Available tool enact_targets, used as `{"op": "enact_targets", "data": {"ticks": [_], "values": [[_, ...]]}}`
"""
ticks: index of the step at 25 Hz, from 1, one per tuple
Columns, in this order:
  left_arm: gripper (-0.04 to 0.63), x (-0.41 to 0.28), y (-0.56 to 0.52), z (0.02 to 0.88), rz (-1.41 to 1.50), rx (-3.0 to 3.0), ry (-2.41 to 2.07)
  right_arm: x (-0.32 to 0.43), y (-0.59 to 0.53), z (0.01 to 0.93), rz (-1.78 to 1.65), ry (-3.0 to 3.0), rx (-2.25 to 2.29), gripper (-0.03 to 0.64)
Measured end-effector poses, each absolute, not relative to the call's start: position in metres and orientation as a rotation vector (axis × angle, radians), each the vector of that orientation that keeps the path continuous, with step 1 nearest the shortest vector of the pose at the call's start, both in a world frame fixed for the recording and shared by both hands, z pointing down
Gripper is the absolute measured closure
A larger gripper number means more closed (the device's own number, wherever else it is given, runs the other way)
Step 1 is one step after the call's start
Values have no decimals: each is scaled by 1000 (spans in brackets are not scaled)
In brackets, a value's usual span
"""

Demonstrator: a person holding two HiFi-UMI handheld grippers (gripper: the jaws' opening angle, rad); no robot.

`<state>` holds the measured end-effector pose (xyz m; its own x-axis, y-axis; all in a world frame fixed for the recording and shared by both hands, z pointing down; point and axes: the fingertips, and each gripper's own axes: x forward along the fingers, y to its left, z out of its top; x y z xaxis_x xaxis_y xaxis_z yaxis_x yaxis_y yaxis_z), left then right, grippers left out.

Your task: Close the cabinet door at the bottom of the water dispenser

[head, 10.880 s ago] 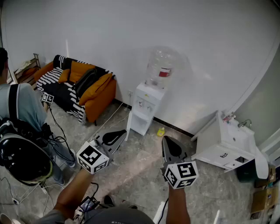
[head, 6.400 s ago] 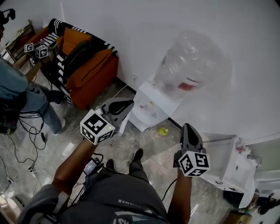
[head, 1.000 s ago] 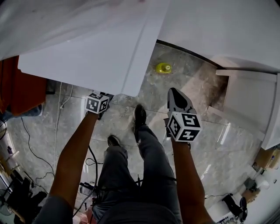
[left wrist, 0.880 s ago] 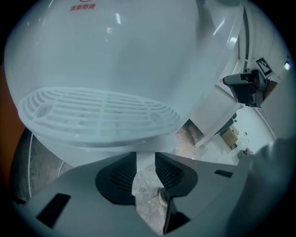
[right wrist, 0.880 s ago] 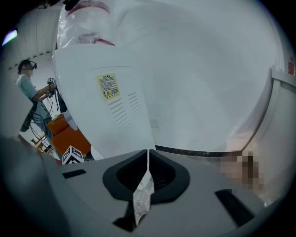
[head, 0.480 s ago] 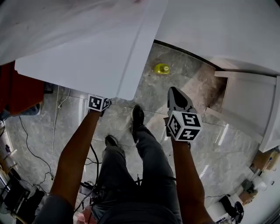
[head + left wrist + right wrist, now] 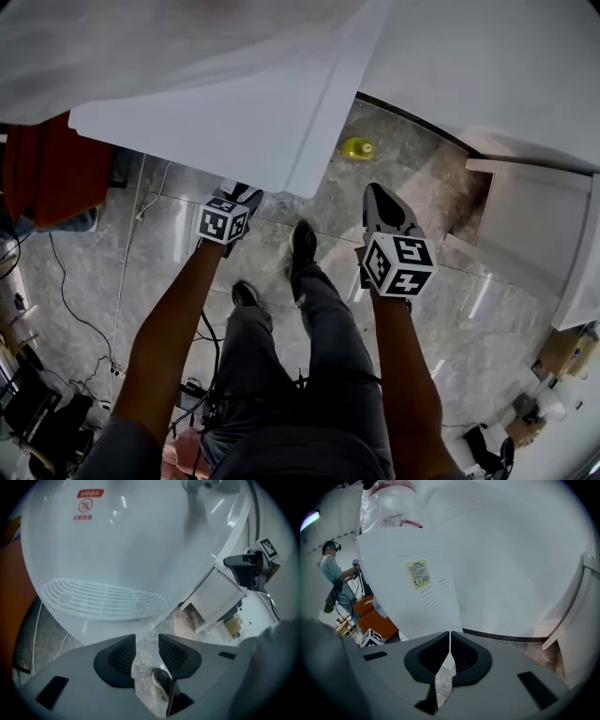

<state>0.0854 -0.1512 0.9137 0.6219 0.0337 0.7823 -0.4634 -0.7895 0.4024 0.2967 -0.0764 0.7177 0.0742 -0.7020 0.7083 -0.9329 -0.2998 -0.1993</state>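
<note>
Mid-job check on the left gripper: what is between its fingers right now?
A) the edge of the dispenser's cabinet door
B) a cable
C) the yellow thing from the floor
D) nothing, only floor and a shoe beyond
D: in the left gripper view the left gripper has its fingers apart, having just been opening, and the gap between them shows only floor and a shoe beyond.

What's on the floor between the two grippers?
Head view: the person's black shoe and trouser leg lie between the left gripper, whose jaws have just been opening with nothing between them, and the right gripper, over grey stone floor.
</note>
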Motion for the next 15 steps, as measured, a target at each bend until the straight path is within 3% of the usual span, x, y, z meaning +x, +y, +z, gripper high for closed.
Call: {"op": "enact_targets", "data": {"ticks": [5, 15], "values": [[451, 75, -134, 865, 1066, 2264, -308, 283, -89, 680, 1029, -1680, 2037, 595], [575, 51, -161, 698, 842, 2430, -326, 260, -94, 588, 952, -1767, 2006, 595]]}}
